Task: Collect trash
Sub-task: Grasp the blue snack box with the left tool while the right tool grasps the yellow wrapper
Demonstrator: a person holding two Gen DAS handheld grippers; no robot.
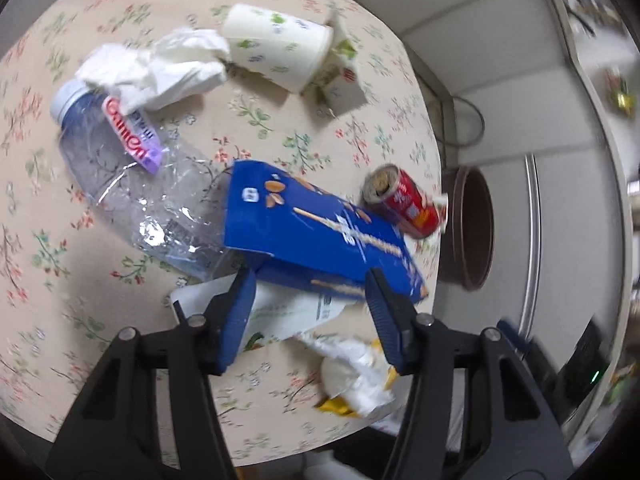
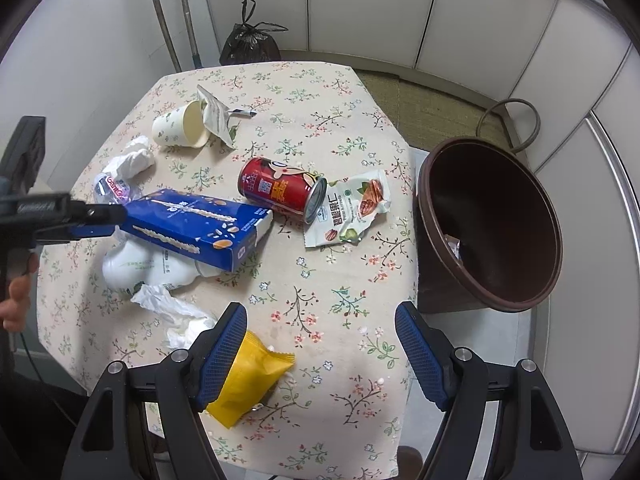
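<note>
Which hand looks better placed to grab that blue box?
The left. The left gripper already has its jaws on either side of the blue box, while the right gripper hangs open over the yellow wrapper.

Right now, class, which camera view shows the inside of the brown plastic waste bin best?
The right wrist view: the brown plastic waste bin shows its open mouth and some trash inside. The left wrist view shows only its blurred rim.

Small table with a beige flowery tablecloth (image 2: 320, 120), tucked into a corner with white panelled walls (image 2: 360, 4). Greenish woven mat (image 2: 432, 100) on the floor behind it, plus a tied-up black plastic bag (image 2: 250, 46) and some metal poles (image 2: 160, 12) against the wall. Flat indoor lighting.
</note>
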